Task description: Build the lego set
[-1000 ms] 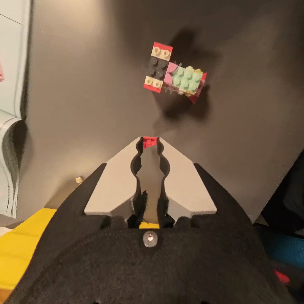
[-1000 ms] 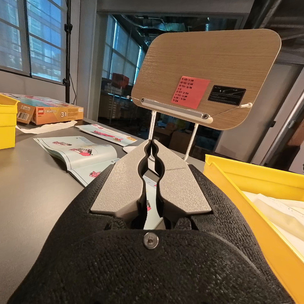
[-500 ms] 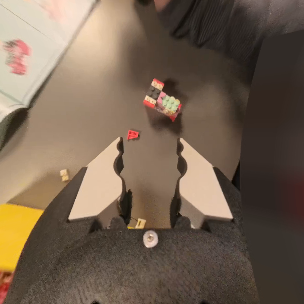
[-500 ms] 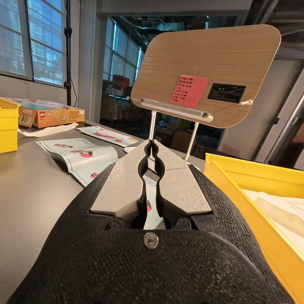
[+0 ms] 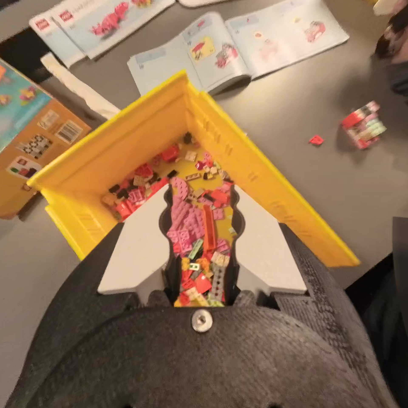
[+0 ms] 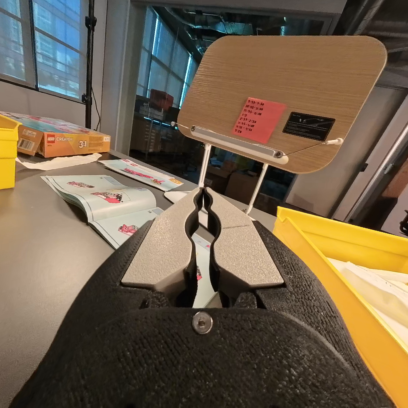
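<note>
The left tongs (image 5: 201, 187) stand open with nothing between the fingers, hanging over a yellow bin (image 5: 136, 132) of loose bricks (image 5: 189, 218), mostly pink, red and black, too many and too blurred to count. The right tongs (image 6: 203, 189) are closed, tips together on nothing, held low over the table (image 6: 44, 242) and pointing at a wooden book stand (image 6: 287, 84) on two thin white legs.

On the stand's board I count one pink note (image 6: 258, 119) and one black label (image 6: 308, 129).

Two yellow bins show from the right side: one at the far left edge (image 6: 6, 154), and one just right of the tongs (image 6: 331, 242) with pale sheets lying in it.

On the table near the left tongs' bin lie one small built model (image 5: 364, 128) of red, pink and green bricks and, just beside it but apart, one single red piece (image 5: 316, 140).

One open booklet (image 5: 231, 50) lies beyond the bin, and closed booklets (image 5: 95, 24) lie farther back; they overlap, so I cannot count them surely.

One cardboard box (image 5: 28, 132) sits left of the bin, with a white crumpled wrapper (image 5: 75, 86) between it and the booklets.
</note>
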Tool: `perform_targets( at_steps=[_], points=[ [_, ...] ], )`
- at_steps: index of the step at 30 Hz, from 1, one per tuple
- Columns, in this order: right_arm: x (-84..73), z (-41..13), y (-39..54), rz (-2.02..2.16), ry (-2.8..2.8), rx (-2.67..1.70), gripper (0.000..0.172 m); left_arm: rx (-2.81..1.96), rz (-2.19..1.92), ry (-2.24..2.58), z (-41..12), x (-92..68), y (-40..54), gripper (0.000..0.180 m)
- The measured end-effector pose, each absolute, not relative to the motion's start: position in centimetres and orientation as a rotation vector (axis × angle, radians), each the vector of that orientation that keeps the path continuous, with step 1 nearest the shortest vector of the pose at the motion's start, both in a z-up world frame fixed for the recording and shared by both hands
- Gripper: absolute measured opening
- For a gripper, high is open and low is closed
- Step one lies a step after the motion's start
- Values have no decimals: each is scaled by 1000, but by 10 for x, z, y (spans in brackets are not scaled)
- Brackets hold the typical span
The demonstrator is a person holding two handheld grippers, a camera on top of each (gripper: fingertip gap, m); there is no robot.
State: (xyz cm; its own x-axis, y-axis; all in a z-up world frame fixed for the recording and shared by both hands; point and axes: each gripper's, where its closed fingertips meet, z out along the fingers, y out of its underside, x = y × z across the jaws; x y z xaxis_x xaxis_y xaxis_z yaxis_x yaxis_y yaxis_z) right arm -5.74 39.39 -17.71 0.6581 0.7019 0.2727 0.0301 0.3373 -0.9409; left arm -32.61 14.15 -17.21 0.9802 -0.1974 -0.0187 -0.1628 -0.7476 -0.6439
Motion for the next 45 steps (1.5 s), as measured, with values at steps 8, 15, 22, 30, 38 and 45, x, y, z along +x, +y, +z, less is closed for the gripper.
perform_targets(
  at_steps=[8,15,22,30,38,45],
  points=[
    [-61,-180,394,453,-792,-1161,0,-2671,-67,446,-229,-331,114,42],
    [-64,-183,393,420,-816,-1161,0,-2726,-176,632,-254,-306,104,36],
    [-65,-184,394,409,-819,-1166,0,-2757,-207,746,-268,-296,94,29],
    [-65,-184,394,406,-824,-1165,0,-2678,-478,859,-265,-274,76,46],
    [-65,-184,394,411,-822,-1164,0,-2620,-332,912,-265,-283,83,72],
    [-65,-183,393,417,-822,-1162,0,-2503,-265,840,-255,-284,119,70]
  ],
)
